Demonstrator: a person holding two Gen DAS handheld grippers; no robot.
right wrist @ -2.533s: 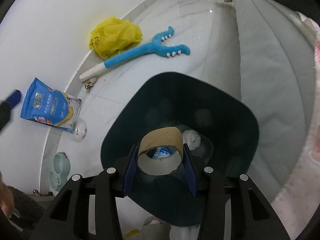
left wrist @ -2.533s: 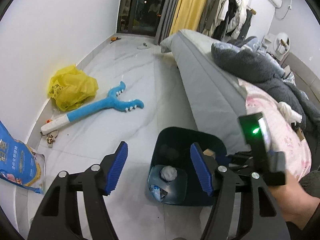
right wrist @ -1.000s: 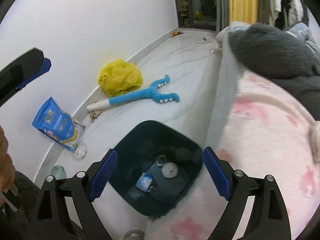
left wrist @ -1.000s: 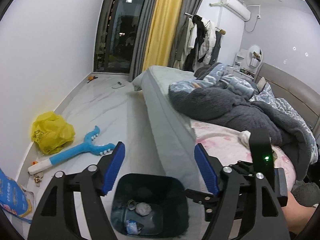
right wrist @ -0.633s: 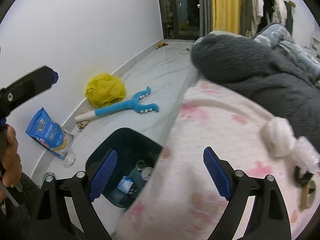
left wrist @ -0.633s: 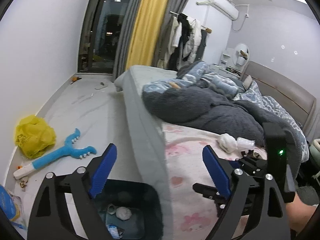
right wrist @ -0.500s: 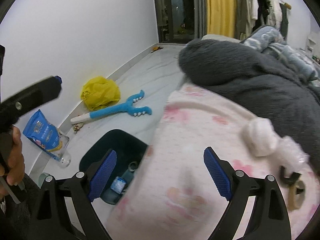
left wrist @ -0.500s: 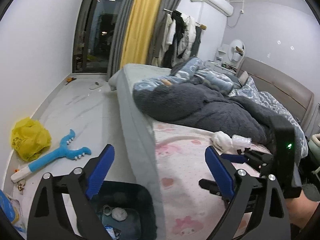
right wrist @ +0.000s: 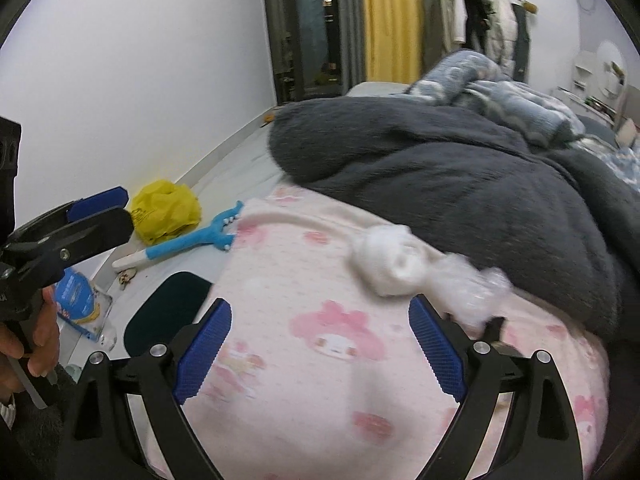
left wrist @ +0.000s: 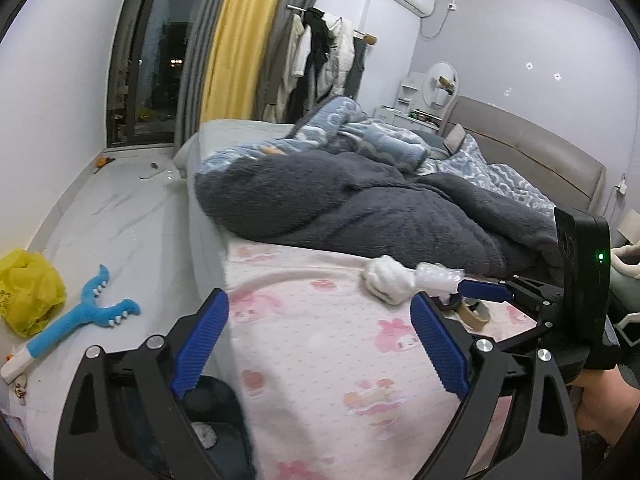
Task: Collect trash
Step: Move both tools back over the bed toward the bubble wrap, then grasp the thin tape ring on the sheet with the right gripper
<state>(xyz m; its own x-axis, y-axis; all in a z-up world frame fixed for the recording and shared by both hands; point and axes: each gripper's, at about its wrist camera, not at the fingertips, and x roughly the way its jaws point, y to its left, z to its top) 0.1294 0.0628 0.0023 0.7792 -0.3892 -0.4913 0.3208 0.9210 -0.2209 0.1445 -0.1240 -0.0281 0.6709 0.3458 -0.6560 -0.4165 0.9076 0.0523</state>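
Note:
A crumpled white tissue wad (left wrist: 387,281) (right wrist: 390,265) lies on the pink patterned bed sheet (left wrist: 320,360), with a clear plastic wrapper (left wrist: 438,276) (right wrist: 474,292) beside it on the right. A brown tape roll (left wrist: 474,312) lies further right. My right gripper (right wrist: 320,348) is open and empty, just short of the tissue. My left gripper (left wrist: 320,344) is open and empty above the sheet. The dark teal trash bin (left wrist: 212,420) (right wrist: 168,312) stands on the floor by the bed, with trash inside.
A dark grey blanket (left wrist: 360,208) is heaped on the bed behind the tissue. On the floor lie a yellow plastic bag (left wrist: 28,292), a blue plush toy (left wrist: 80,320) and a blue snack bag (right wrist: 78,300) by the white wall.
The right gripper dropped a cardboard roll into the bin and opened. Both grippers then swung up from the bin to the bed, closing in on the tissue and wrapper.

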